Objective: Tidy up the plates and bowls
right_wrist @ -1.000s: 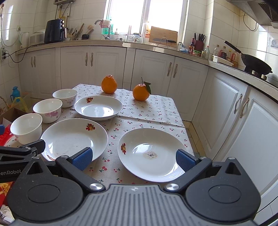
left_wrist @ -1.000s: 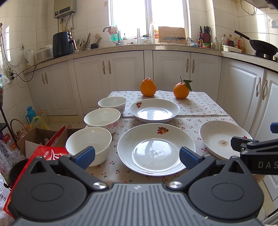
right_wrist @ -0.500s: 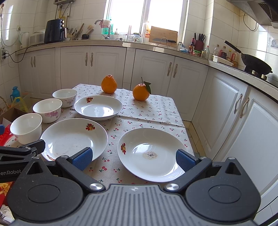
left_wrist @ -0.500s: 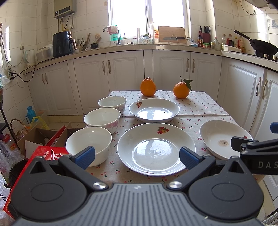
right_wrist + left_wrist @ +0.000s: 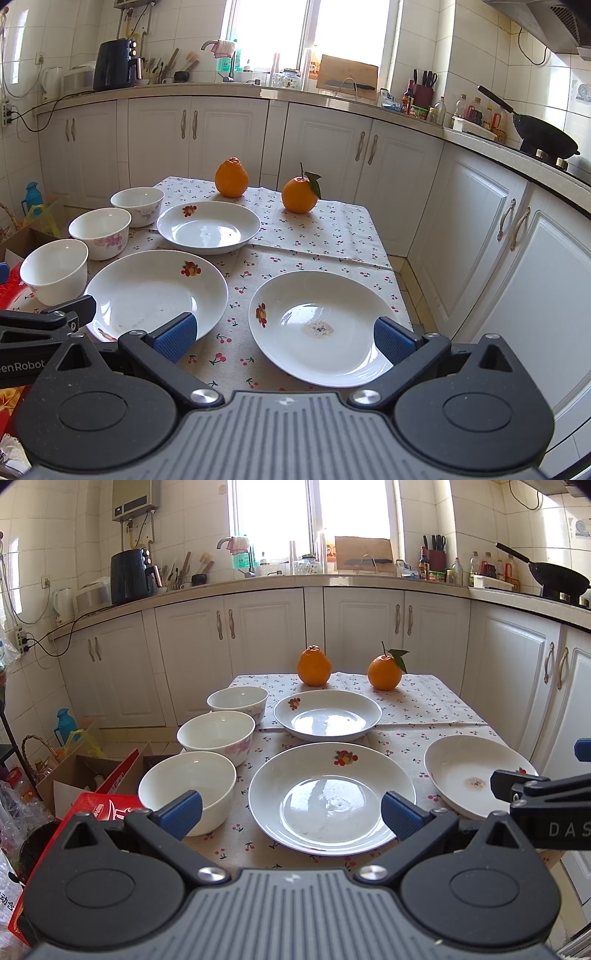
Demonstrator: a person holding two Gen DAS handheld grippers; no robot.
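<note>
Kitchen table (image 5: 436,709) under cherry-print cloth, white cabinets behind.

Left wrist view: left gripper (image 5: 291,812) spread wide, holding nothing, hovering over near plate (image 5: 331,797). Three bowls (image 5: 216,734) lined along left edge; far plate (image 5: 328,715) before two oranges (image 5: 314,665). Unchanged from earlier frames.

Right wrist view: right gripper (image 5: 284,336) also wide apart, empty, above right plate (image 5: 321,328); centre smudge, possibly residue. No shift since earlier.
</note>
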